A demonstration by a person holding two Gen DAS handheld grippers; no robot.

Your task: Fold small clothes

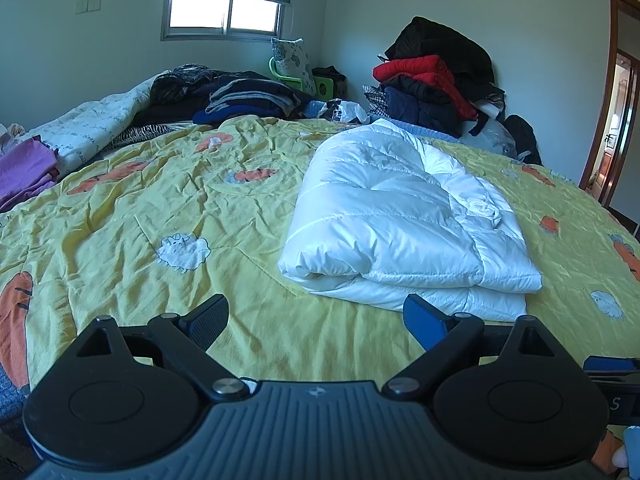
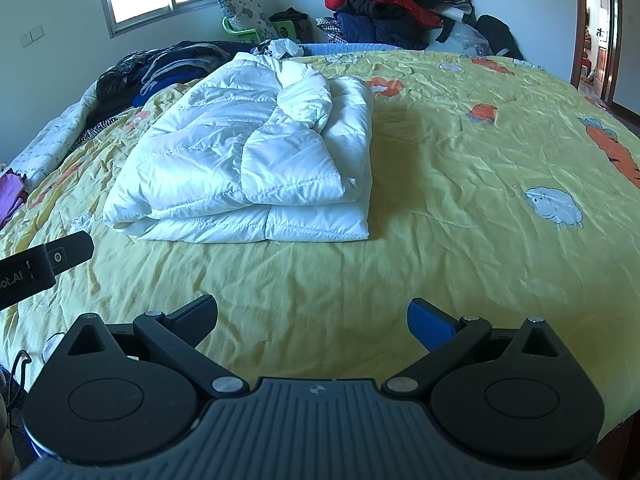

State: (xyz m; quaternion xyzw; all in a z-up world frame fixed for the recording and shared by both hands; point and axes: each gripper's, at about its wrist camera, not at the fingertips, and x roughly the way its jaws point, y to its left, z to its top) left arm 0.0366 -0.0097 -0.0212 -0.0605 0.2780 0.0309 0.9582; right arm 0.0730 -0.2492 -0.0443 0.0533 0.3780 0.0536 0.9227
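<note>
At the near edge of the bed, the left gripper (image 1: 316, 322) hangs low over the yellow quilt (image 1: 140, 208), its two fingers spread wide with nothing between them; one pad is black, the other blue. The right gripper (image 2: 312, 322) sits the same way in its own view, fingers wide apart and empty, above bare quilt. At the left edge of the right wrist view a black finger of the left gripper pokes in, so the two tools are side by side and near each other.

Just beyond the fingertips lies the white puffer jacket (image 1: 404, 216), folded into a thick, roughly rectangular bundle with a sleeve laid across the top. It rests flat on the quilt, ahead and to the right of the left gripper, ahead and to the left of the right gripper (image 2: 248, 152). Neither tool touches it. The quilt around it is wrinkled and printed with orange carrots and white sheep, and nothing lies between the grippers and the jacket.

Farther back, on the left, purple clothes (image 1: 24, 172) lie at the bed's edge beside a pale printed blanket (image 1: 92, 124). Behind them is a heap of dark folded clothes (image 1: 248, 98). Against the far wall a pile of jackets (image 1: 436, 76), black, red and navy, rises high. A window (image 1: 222, 14) glows under a flowered blind, and a doorway (image 1: 620, 120) opens at the right.
</note>
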